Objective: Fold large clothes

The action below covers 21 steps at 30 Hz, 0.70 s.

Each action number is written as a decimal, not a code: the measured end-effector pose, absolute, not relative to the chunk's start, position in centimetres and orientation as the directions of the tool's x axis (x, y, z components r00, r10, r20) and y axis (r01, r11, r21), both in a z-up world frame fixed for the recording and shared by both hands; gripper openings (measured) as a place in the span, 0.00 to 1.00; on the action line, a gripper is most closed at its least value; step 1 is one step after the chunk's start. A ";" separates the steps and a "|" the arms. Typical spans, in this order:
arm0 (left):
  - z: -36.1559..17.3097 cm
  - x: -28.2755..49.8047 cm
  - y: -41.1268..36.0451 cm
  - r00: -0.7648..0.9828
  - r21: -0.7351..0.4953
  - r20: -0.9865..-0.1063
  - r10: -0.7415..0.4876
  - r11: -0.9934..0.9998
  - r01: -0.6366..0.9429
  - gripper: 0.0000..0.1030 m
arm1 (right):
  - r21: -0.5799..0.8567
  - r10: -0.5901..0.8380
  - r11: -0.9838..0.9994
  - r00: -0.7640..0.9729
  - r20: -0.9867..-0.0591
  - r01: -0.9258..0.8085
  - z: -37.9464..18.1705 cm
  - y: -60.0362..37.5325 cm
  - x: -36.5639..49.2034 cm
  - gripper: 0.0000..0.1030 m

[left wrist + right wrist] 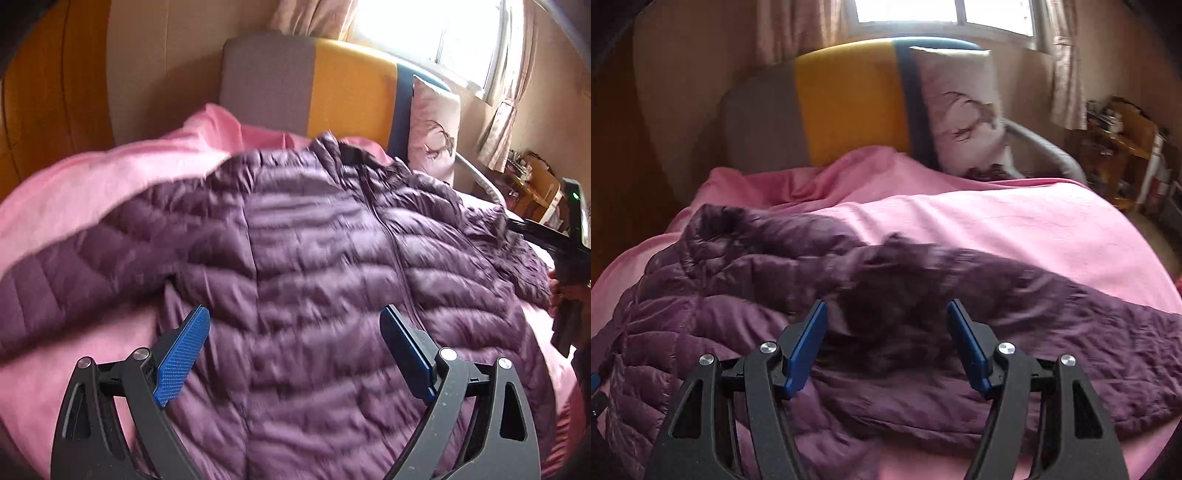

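The purple jacket [314,258] lies spread on the pink bed [92,177]. The left claw [295,354] hangs wide open and empty above its front. The right claw [886,347], jaws apart and gripping nothing, is over the sleeve [1034,295] trailing toward three o'clock.

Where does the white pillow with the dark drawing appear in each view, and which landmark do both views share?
Left wrist view: white pillow upper right, beside the headboard's blue edge.
Right wrist view: white pillow upper centre-right, leaning on the headboard.
Shared landmark: the headboard's yellow panel.
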<state>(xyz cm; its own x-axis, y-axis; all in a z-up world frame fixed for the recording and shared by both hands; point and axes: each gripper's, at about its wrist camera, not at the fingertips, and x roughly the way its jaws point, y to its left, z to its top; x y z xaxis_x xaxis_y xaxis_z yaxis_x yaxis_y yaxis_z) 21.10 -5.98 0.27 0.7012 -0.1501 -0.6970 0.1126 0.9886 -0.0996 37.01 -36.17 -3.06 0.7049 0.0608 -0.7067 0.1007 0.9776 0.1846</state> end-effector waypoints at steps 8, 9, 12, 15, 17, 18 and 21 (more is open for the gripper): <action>-5.6 23.1 -1.2 0.615 -0.192 -0.780 -0.118 0.980 -0.055 0.89 | 0.141 -0.081 0.943 0.621 -0.780 0.300 -9.6 -42.0 41.3 0.67; -5.5 23.0 -0.9 0.618 -0.203 -0.777 -0.121 0.977 -0.065 0.89 | 0.116 -0.098 0.948 0.620 -0.778 0.296 -9.5 -41.9 41.4 0.68; -5.6 23.0 -1.2 0.616 -0.179 -0.781 -0.100 0.982 -0.068 0.90 | 0.112 -0.117 0.942 0.619 -0.777 0.318 -8.8 -41.8 40.9 0.72; -5.7 23.1 -1.5 0.610 -0.167 -0.786 -0.095 0.984 -0.062 0.92 | 0.171 -0.103 0.922 0.647 -0.756 0.347 -7.0 -42.5 38.1 0.80; -5.7 23.1 -1.5 0.611 -0.171 -0.785 -0.099 0.983 -0.060 0.93 | 0.234 -0.089 0.897 0.673 -0.734 0.374 -5.6 -44.4 34.8 0.81; -5.7 23.1 -1.6 0.612 -0.173 -0.785 -0.101 0.983 -0.059 0.94 | 0.275 -0.075 0.881 0.687 -0.723 0.386 -4.8 -45.5 32.8 0.82; -5.7 23.0 -1.5 0.612 -0.177 -0.783 -0.108 0.983 -0.054 0.95 | 0.388 -0.048 0.809 0.707 -0.705 0.442 -4.1 -49.2 27.1 0.82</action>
<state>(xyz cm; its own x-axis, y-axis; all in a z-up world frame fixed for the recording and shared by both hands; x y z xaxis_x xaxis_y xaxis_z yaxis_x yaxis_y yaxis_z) 23.05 -1.46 -5.68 0.6124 -0.1076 -0.7832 -0.0540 0.9827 -0.1773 27.14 -49.22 -4.06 0.7074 -0.0479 -0.7052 0.4419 0.8086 0.3884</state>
